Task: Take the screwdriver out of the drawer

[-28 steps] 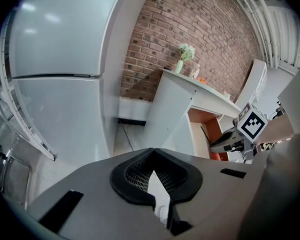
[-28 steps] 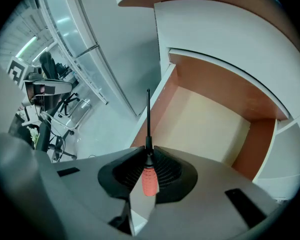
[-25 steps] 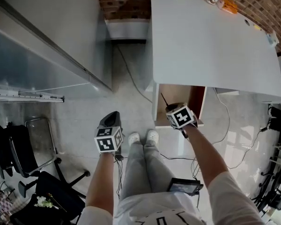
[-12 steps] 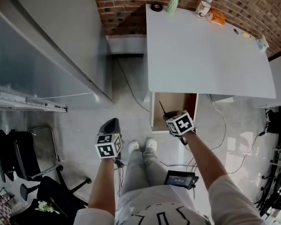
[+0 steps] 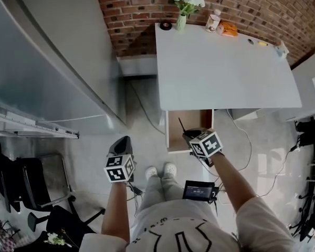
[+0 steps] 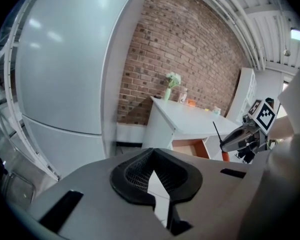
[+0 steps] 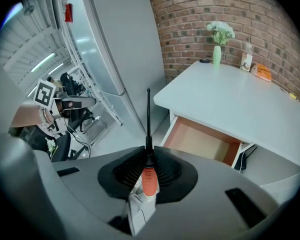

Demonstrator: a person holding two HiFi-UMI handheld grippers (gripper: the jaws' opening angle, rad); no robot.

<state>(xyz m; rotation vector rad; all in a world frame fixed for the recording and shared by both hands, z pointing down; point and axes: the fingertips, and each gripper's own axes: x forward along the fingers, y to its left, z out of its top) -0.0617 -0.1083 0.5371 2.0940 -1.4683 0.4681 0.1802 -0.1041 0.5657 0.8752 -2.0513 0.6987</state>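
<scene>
At the far left stands the tall grey fridge (image 5: 47,62). Just right of it our left hand-held gripper (image 5: 123,143) hangs over the floor (image 5: 94,135), well apart from the work. Its own view shows the jaws clenched together with nothing between them. Further right, under the near edge of the white surface (image 5: 220,72), the drawer (image 5: 197,124) is pulled open towards us. What we can see of its wooden bottom is bare. Just at its near side is our right hand-held gripper (image 5: 189,136), which grasps the screwdriver (image 7: 148,180) by its orange handle. The pads are closed on either side of the handle, and the thin black shaft sticks straight out ahead of the jaws, pointing towards the far side of the scene. In the right gripper view the tool sits clear of the drawer, with the opening ahead and to the right of it, so we judge the lifting-out step to be essentially done. At the far edge of the surface a vase of flowers (image 5: 182,14) and a few small items stand out of the way. What comes next, we think, calls for a firm grip on the handle while we carry the tool away from the drawer, minding the long shaft near the surface's edge. The bare stretch of surface looks a fair place to put it down, and our free left hand-held gripper could push the drawer shut.
</scene>
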